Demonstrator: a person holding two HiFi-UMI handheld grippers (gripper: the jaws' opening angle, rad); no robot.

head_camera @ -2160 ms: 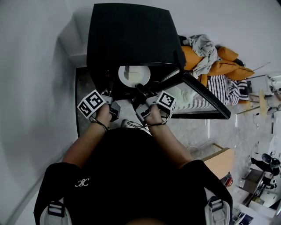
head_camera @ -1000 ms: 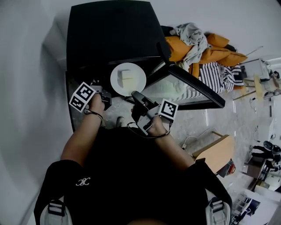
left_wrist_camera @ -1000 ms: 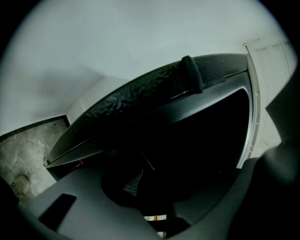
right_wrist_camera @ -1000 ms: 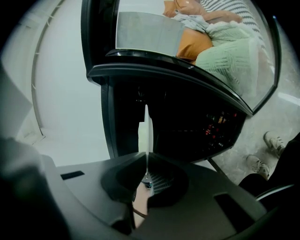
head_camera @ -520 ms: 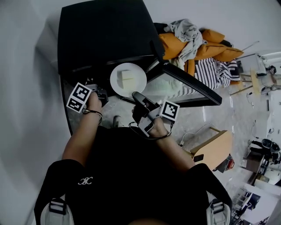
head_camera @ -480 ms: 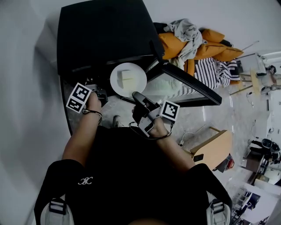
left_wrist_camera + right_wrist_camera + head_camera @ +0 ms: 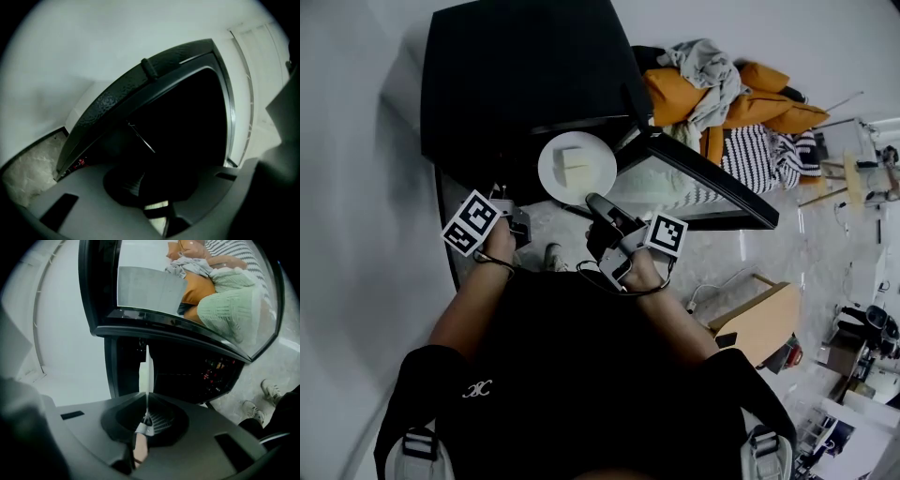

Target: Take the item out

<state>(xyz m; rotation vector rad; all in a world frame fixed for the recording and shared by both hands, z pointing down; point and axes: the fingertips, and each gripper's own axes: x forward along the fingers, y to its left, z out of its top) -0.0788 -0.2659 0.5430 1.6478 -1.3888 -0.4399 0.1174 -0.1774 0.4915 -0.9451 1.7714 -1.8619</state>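
**A:** ok so what's over on the left?

**B:** The left hand-held gripper (image 7: pixel 520 223) is near the lower left corner of the black oven (image 7: pixel 525 84), pointing into the dark cavity. Its own view is so murky in there that I honestly can't tell if the jaws are apart or together. Nothing shows between them though.

**A:** and the item?

**B:** Middle of the head view. It's a white plate (image 7: pixel 604 174) with a pale block (image 7: pixel 572 166) lying on it, just in front of the oven's open front.

**A:** what's holding it?

**B:** The right hand-held gripper (image 7: pixel 596 202), clamped shut on the near rim. In the right gripper view the plate is edge-on, a thin white line running straight between the closed jaws.

**A:** anything further right?

**B:** The oven door (image 7: pixel 712 190) stands open with its glass panel just beside the plate. Past that there's a pile of clothes (image 7: pixel 722 89), orange, grey and striped, and a pale marbled floor (image 7: pixel 722 258).
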